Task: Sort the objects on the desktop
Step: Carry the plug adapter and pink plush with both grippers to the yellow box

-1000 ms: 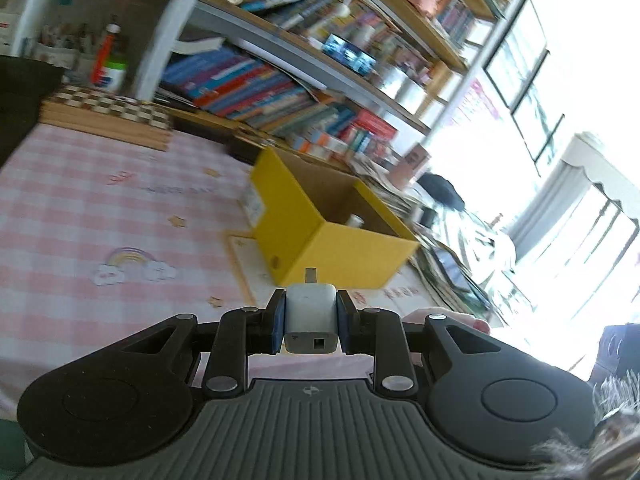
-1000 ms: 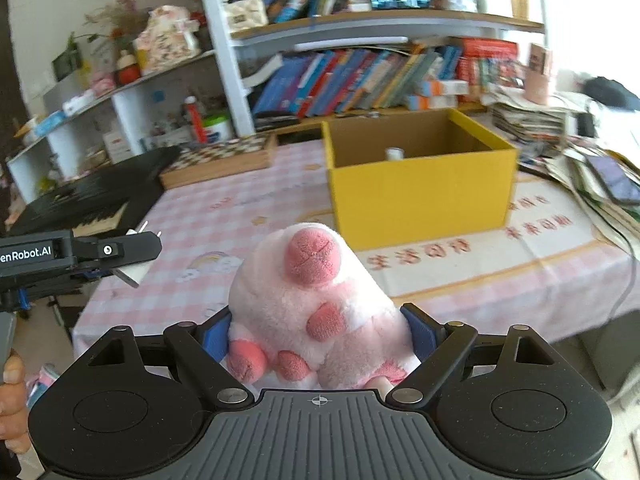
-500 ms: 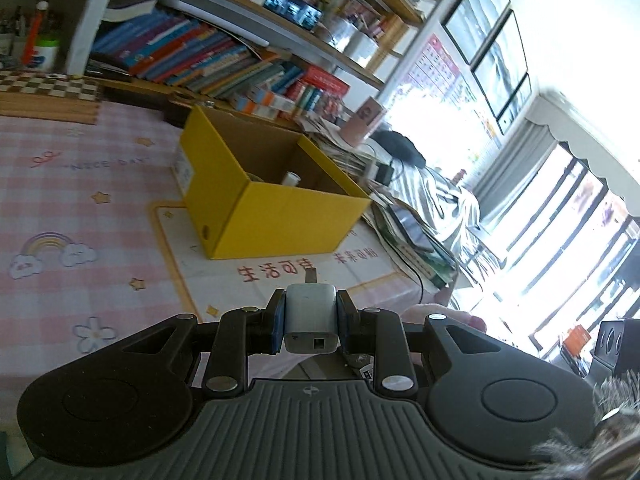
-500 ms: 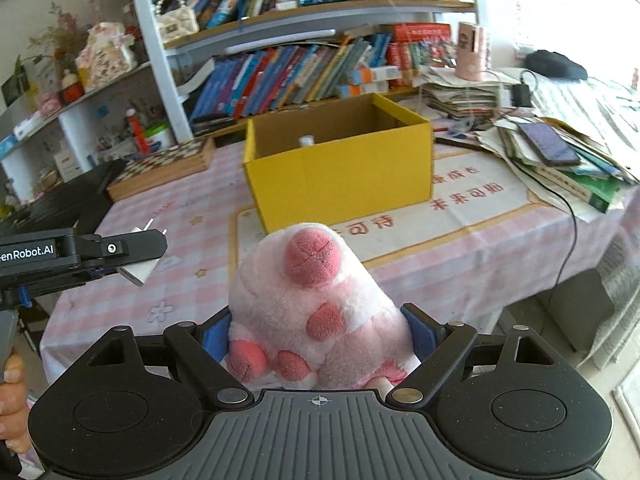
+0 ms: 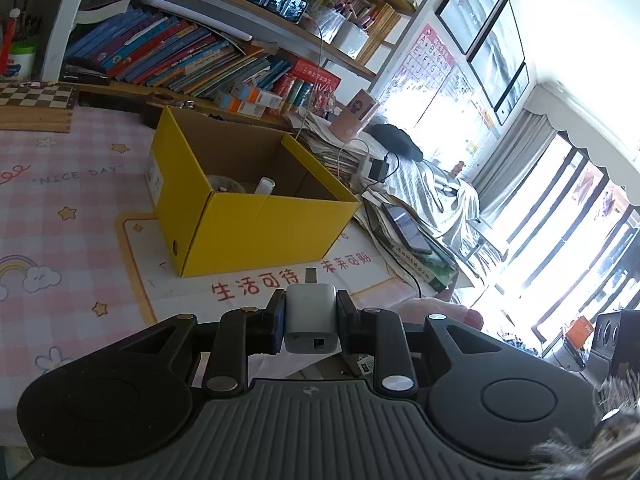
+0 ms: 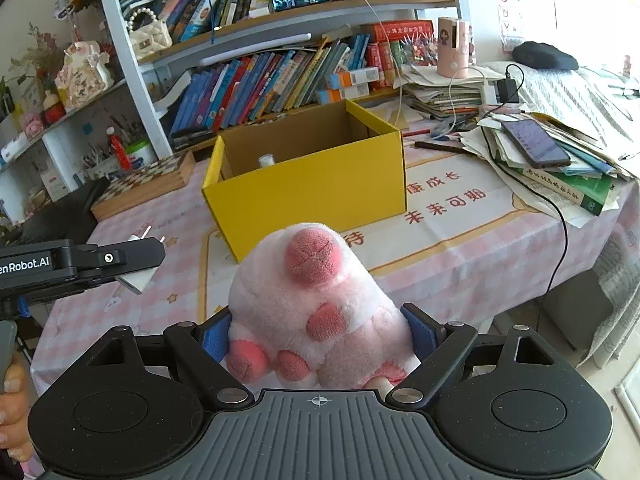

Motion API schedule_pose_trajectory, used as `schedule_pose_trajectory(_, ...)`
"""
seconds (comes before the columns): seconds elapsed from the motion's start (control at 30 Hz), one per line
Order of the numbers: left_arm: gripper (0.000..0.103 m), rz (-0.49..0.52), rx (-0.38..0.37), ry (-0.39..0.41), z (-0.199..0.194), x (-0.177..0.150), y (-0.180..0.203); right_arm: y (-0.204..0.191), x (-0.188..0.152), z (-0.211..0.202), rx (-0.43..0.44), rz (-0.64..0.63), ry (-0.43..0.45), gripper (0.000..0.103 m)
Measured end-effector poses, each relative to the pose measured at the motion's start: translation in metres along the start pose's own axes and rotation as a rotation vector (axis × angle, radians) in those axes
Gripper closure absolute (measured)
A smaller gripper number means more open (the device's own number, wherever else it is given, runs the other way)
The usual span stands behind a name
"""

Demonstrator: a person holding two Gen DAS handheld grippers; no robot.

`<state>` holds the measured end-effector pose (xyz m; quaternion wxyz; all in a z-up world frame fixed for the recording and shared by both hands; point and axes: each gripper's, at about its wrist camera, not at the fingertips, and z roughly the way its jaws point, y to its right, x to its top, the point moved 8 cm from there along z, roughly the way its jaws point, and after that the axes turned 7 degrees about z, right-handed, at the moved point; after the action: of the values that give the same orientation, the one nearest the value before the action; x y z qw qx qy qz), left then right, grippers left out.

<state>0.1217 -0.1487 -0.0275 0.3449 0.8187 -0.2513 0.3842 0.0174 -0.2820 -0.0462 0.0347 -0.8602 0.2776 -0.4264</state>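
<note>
Both hands have swung toward the yellow box [image 6: 308,176] mid-bench, which already holds a few items, while the left gripper [image 5: 311,316] pinches a white charger [image 5: 310,317] and the right gripper [image 6: 318,338] clamps a pink plush toy [image 6: 312,312], both undelivered.

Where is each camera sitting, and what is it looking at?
Left wrist: sits on the left gripper, which clamps a white charger, facing the yellow box; a fingertip shows.
Right wrist: sits on the right gripper, which holds a pink plush toy, facing the box front; a hand shows.
Shared: box, checked tablecloth.
</note>
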Motion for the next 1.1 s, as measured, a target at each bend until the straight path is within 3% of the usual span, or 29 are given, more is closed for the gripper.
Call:
schedule_pose_trajectory(0.57,0.080,-0.009,0.075,0.046,0.054,0.040,0.011,0.030,0.059,0.041,0.080,-0.045,0.016,0.016)
schedule_pose_trajectory(0.83,0.080,-0.015,0.113,0.123,0.078,0.084,0.008,0.024,0.118,0.065,0.175,-0.095,0.090,0.016)
schedule_pose_trajectory(1.1,0.080,-0.004,0.249,0.190,0.106,0.134,-0.024,-0.009,0.189,0.099,0.280,-0.222,0.215,0.016)
